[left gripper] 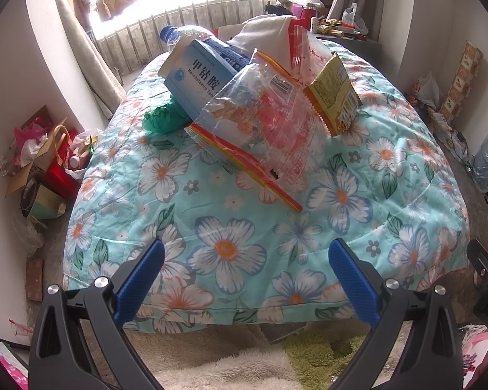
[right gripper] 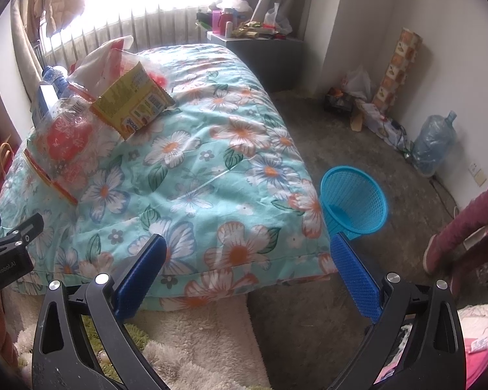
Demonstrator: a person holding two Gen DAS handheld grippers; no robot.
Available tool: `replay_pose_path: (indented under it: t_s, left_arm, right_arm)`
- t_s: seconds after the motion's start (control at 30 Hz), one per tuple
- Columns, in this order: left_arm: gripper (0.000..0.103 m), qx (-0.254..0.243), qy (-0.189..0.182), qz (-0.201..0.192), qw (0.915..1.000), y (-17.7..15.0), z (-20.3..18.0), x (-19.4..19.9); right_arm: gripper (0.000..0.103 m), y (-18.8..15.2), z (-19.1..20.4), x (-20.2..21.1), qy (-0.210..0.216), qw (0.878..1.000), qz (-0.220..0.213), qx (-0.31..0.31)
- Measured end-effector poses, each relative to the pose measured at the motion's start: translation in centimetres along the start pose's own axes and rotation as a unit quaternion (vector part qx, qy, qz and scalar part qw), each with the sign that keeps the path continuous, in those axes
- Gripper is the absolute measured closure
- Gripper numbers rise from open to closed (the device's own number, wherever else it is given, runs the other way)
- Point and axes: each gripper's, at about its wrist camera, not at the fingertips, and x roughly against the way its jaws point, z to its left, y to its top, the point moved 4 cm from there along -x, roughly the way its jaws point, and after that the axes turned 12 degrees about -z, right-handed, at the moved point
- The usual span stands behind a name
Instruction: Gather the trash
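Note:
A pile of trash lies on the flowered quilt [left gripper: 244,227]: a clear plastic wrapper with red print [left gripper: 266,123], a yellow snack packet [left gripper: 335,94], a blue-and-white medicine box [left gripper: 195,74], a plastic water bottle [left gripper: 185,35] and a crumpled green bag [left gripper: 162,118]. My left gripper [left gripper: 247,276] is open near the quilt's front edge, well short of the pile. My right gripper [right gripper: 249,269] is open over the quilt's front right corner. The pile shows again at upper left, with the yellow packet [right gripper: 133,107] and the clear wrapper [right gripper: 68,136]. A blue mesh basket [right gripper: 354,204] stands on the floor right of the quilt.
Bags and boxes [left gripper: 45,159] crowd the floor to the left. A cluttered grey cabinet [right gripper: 253,52] stands behind the quilt. A large water jug [right gripper: 434,143] and a tall patterned roll [right gripper: 397,68] stand by the right wall. A person's leg [right gripper: 458,227] is at right. Shaggy rug [right gripper: 195,341] below.

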Motion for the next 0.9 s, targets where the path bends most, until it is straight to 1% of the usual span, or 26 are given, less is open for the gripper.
replay_pose_path:
  t_s: [0.47,0.9]
  left_arm:
    - [0.004,0.001,0.004,0.014,0.9999,-0.28,0.2,-0.47]
    - [0.004,0.0,0.005,0.017,0.9998,-0.42,0.18,-0.8]
  right_arm:
    - [0.007,-0.24,0.21,-0.26,0.009,1.0,0.004,-0.003]
    - [0.007,-0.14,0.31,-0.29,0.011,1.0,0.007,-0.005]
